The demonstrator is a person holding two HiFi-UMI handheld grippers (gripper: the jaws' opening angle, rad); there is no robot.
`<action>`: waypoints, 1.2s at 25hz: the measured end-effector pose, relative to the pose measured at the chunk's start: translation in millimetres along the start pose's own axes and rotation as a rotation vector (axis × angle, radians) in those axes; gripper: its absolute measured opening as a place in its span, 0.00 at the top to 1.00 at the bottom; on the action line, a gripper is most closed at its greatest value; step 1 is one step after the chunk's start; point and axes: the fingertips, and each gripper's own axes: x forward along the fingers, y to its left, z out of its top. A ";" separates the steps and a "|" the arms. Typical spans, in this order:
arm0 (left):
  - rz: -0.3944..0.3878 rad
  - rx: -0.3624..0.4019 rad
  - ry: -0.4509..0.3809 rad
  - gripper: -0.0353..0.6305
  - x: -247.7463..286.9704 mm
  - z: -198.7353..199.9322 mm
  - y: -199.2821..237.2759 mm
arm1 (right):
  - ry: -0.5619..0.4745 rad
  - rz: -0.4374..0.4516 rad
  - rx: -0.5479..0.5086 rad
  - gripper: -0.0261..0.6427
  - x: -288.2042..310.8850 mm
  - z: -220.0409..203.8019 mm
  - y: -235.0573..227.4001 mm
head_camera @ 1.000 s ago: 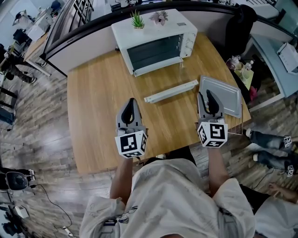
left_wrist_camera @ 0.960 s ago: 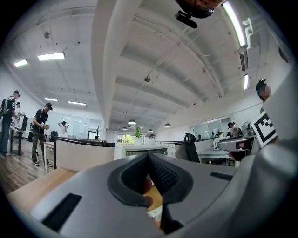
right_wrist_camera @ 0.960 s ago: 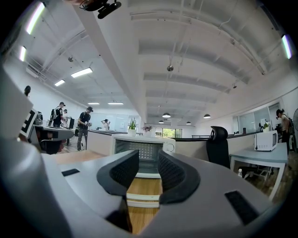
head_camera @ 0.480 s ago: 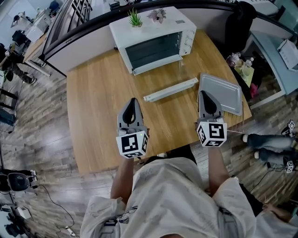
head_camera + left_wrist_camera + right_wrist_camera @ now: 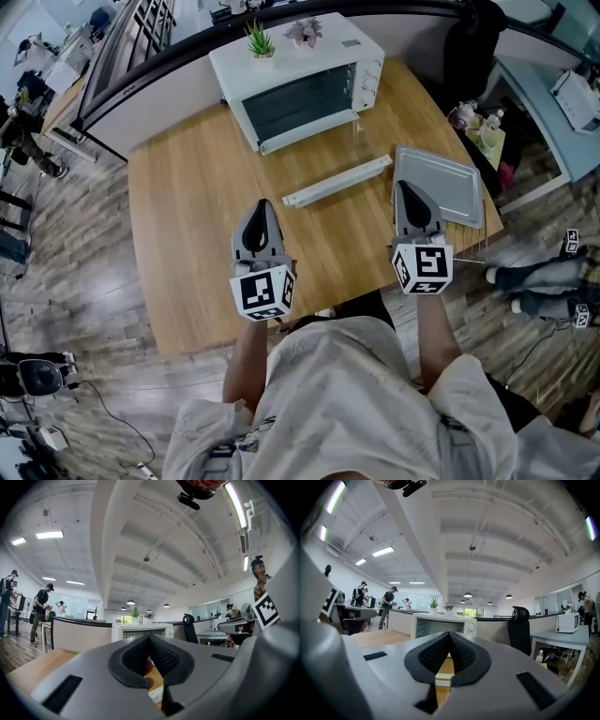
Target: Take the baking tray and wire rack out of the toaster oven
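Note:
The white toaster oven (image 5: 300,80) stands at the table's far side, its dark cavity facing me; it also shows ahead in the gripper views (image 5: 140,631) (image 5: 443,625). The grey baking tray (image 5: 445,183) lies flat on the table at the right. Thin wires of the wire rack (image 5: 472,253) stick out near the table's right edge, below the tray. My right gripper (image 5: 409,189) is shut and empty, its tip over the tray's left edge. My left gripper (image 5: 262,208) is shut and empty above the bare wood at mid-table.
A long white bar (image 5: 337,181) lies in front of the oven; it looks like the handle edge of its let-down glass door. Two small potted plants (image 5: 258,39) sit on the oven. A black chair (image 5: 473,42) and side desk stand at the right.
The right gripper's jaws have closed from a small gap. Both hands keep their places; the head view has shifted slightly.

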 end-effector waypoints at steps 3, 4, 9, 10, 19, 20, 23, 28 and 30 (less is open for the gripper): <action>-0.003 0.004 0.001 0.93 1.1 -0.3 -0.5 | 0.000 -0.004 0.000 0.93 -0.2 -0.8 -1.3; -0.005 0.005 0.000 0.93 1.4 -0.2 -0.7 | 0.001 -0.004 0.000 0.93 -0.3 -1.1 -1.8; -0.005 0.004 -0.003 0.92 2.3 2.8 0.4 | -0.002 -0.006 -0.002 0.93 -0.2 1.1 -2.4; -0.006 0.004 -0.003 0.93 2.6 3.1 0.2 | -0.003 -0.005 -0.003 0.93 0.0 1.6 -2.3; -0.010 0.002 -0.003 0.93 4.2 2.6 1.8 | 0.003 -0.001 -0.012 0.93 2.0 0.7 1.7; -0.010 0.000 -0.003 0.93 4.5 2.3 1.7 | 0.003 -0.001 -0.014 0.93 2.0 0.4 1.5; -0.011 -0.003 -0.003 0.93 5.3 1.7 0.5 | 0.004 -0.002 -0.016 0.93 1.8 0.5 0.7; -0.014 -0.007 -0.001 0.93 5.5 0.3 -0.7 | 0.007 -0.003 -0.014 0.93 1.5 -0.5 0.5; -0.015 -0.008 0.001 0.93 5.9 -0.1 -0.9 | 0.009 -0.002 -0.013 0.93 1.6 -1.8 0.8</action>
